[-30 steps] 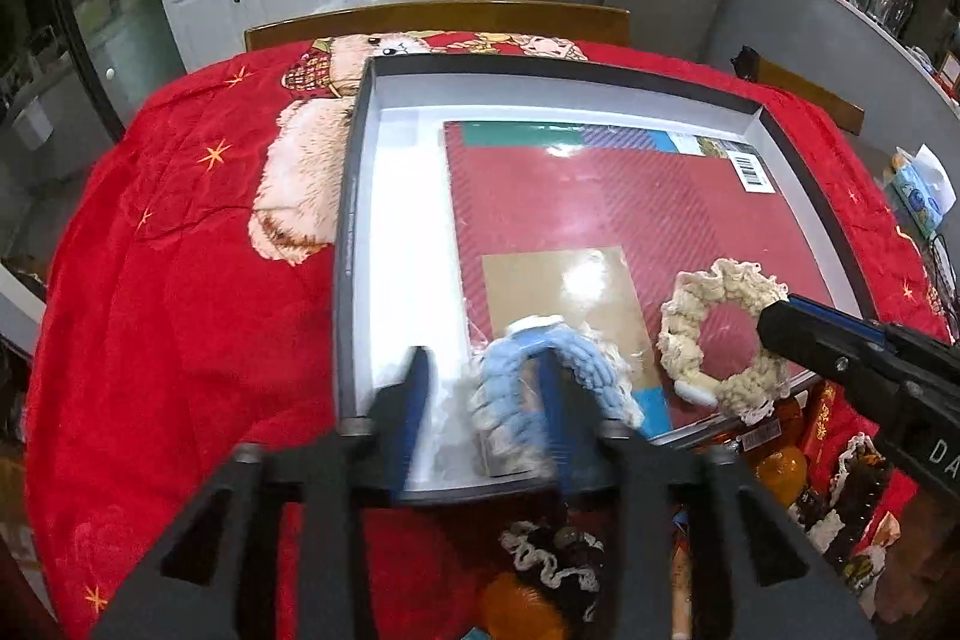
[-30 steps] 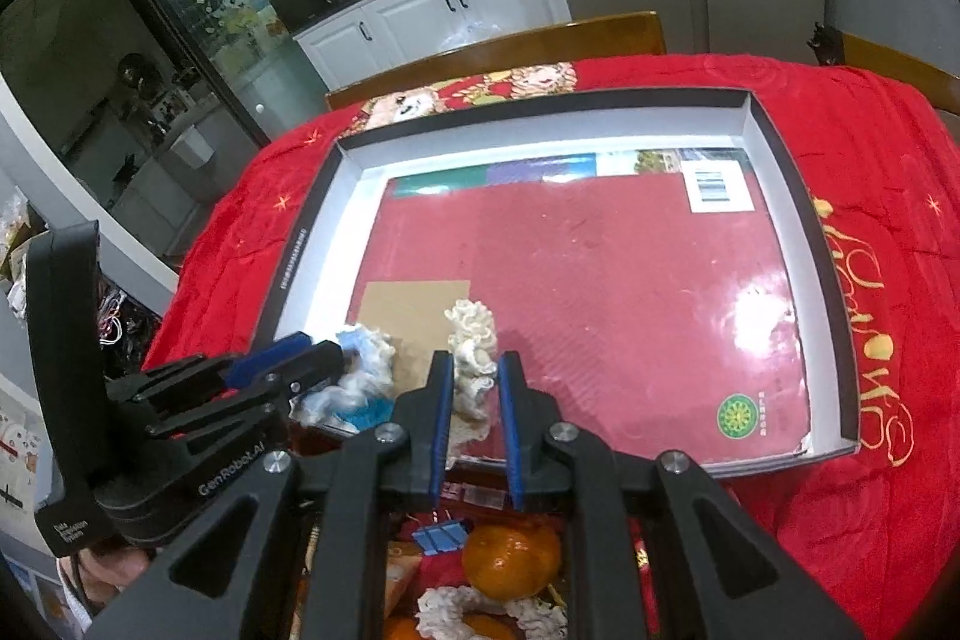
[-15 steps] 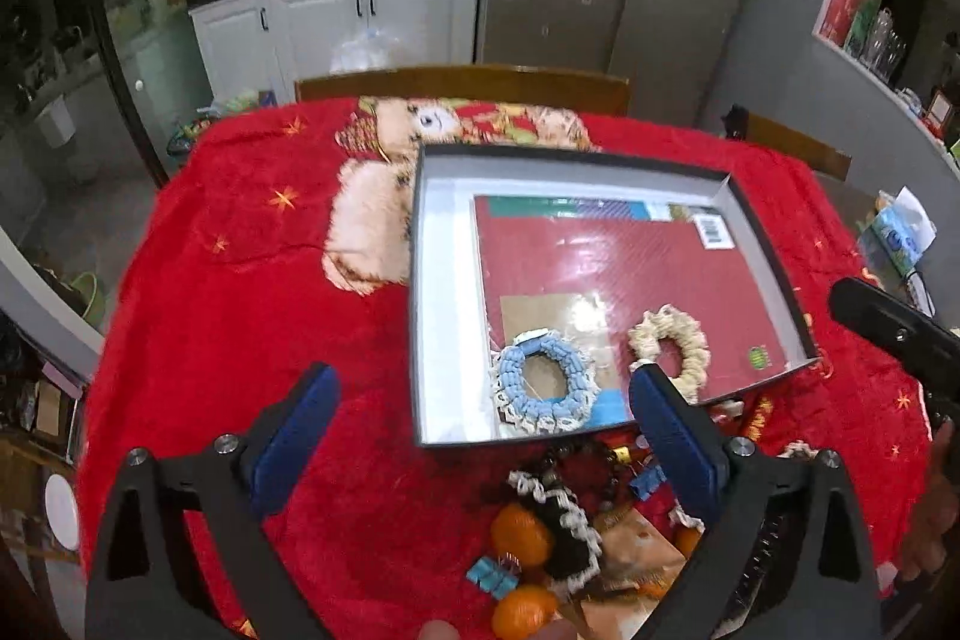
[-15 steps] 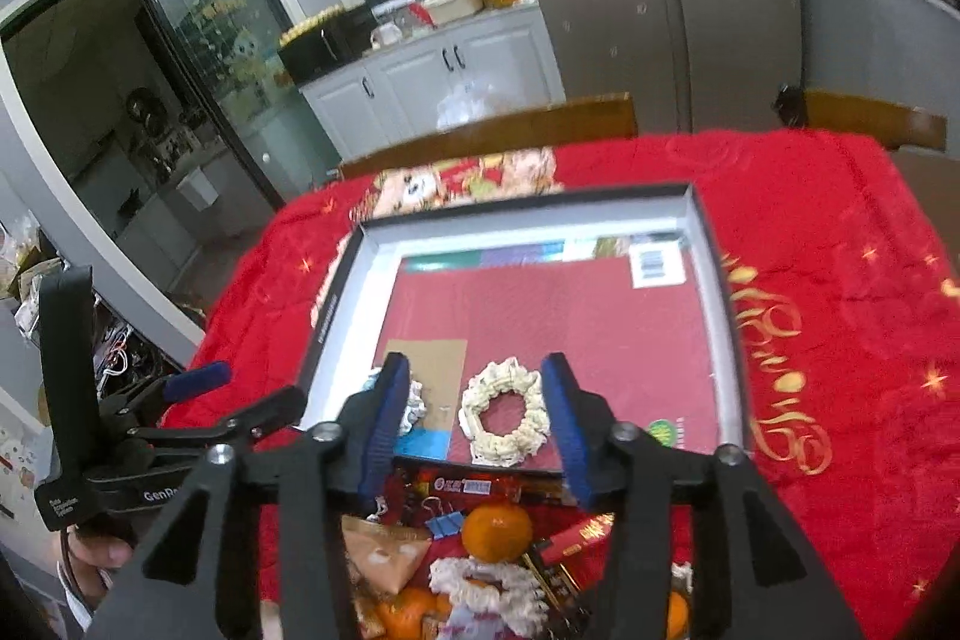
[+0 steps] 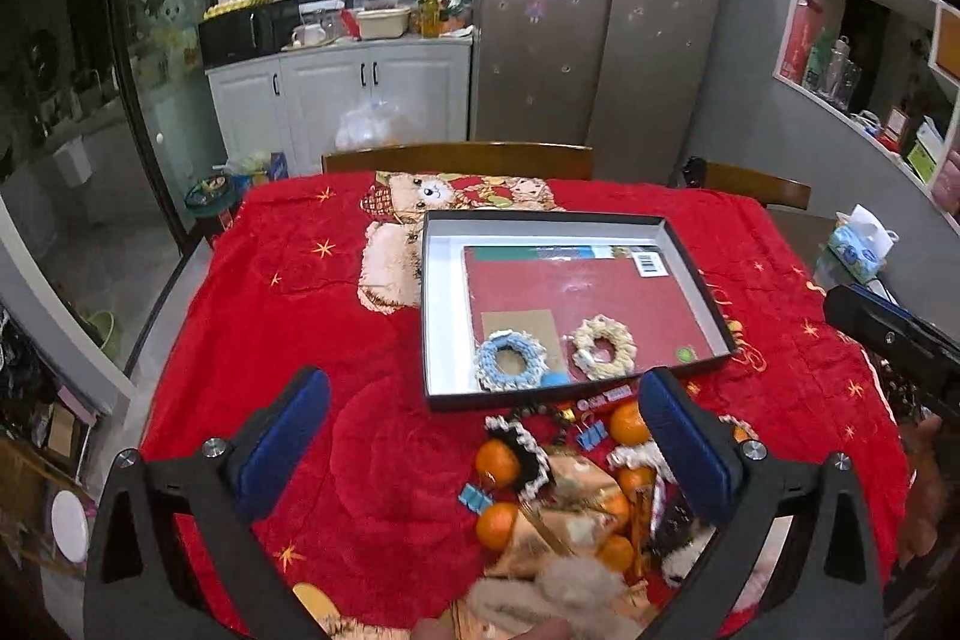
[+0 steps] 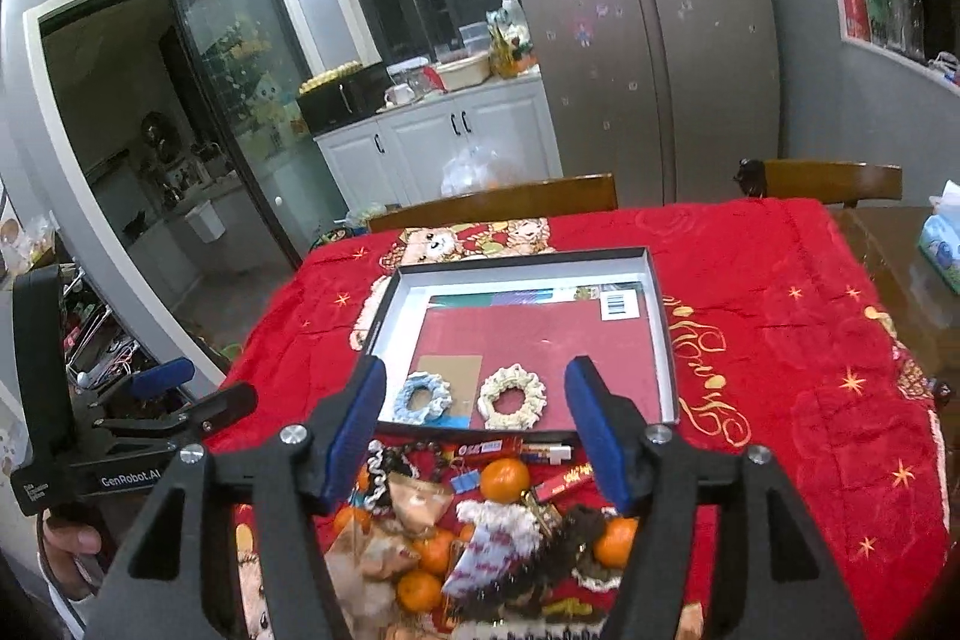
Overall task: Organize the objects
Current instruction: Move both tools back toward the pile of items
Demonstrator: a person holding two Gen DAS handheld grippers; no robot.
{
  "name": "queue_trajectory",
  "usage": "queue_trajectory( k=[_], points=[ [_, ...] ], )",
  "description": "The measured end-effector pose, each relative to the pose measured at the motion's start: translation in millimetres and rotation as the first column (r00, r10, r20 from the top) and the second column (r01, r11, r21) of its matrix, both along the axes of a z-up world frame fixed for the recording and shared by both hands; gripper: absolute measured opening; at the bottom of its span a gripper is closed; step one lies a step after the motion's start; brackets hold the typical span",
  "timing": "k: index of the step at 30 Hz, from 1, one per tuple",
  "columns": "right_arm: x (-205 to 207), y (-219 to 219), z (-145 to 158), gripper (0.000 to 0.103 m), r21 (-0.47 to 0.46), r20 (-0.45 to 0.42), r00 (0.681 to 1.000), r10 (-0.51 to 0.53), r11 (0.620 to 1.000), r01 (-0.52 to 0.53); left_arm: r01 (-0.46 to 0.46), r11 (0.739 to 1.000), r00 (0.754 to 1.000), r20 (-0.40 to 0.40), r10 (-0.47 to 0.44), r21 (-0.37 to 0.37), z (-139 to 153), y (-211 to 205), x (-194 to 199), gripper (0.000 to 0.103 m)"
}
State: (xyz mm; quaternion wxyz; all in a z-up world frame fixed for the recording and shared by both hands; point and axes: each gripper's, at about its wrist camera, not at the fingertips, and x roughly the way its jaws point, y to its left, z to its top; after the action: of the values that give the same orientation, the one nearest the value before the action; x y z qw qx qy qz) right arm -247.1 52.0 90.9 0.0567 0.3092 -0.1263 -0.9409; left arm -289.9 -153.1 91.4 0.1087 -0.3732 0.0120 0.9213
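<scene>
Both the left gripper (image 5: pixel 480 451) and right gripper (image 6: pixel 474 427) hover with jaws wide apart, empty. The blue scrunchie (image 6: pixel 422 398) and cream scrunchie (image 6: pixel 513 397) lie flat, side by side, at the box's (image 6: pixel 657 334) near edge. Being rings, they have no long axis; probably soft and light, best pinched across the band.

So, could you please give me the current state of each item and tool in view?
Left tool: open, empty.
Right tool: open, empty.
Blue scrunchie: lying flat in the box.
Cream scrunchie: flat in the box, beside the blue one.
Box: open, lidless.
Oranges: loose in the pile outside the box.
</scene>
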Motion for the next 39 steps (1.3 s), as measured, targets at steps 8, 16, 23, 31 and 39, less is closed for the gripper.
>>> queue_trajectory(
  k=[8,16,23,31,39],
  points=[
    [43,4,12,0.080,-0.038,-0.054,0.998,0.023,0.999,-0.025,0.041,0.999,0.996,-0.073,-0.041,-0.010,22,13,54,0.103],
    [81,11,11,0.080,-0.046,-0.065,0.998,0.012,0.999,-0.015,0.103,0.995,0.991,-0.086,-0.102,0.009,24,26,95,0.103],
    [108,17,5,0.080,-0.035,-0.071,0.997,-0.015,0.999,0.013,0.134,0.991,0.987,-0.084,-0.134,-0.005,15,34,118,0.103],
    [126,21,-11,0.080,-0.011,-0.046,0.999,-0.023,1.000,0.022,0.118,0.993,0.991,-0.066,-0.119,-0.024,-2,30,127,0.103],
    [131,20,-44,0.080,0.000,-0.007,1.000,0.004,1.000,-0.004,0.135,0.990,0.990,-0.043,-0.136,-0.041,-36,34,135,0.103]
  ],
)
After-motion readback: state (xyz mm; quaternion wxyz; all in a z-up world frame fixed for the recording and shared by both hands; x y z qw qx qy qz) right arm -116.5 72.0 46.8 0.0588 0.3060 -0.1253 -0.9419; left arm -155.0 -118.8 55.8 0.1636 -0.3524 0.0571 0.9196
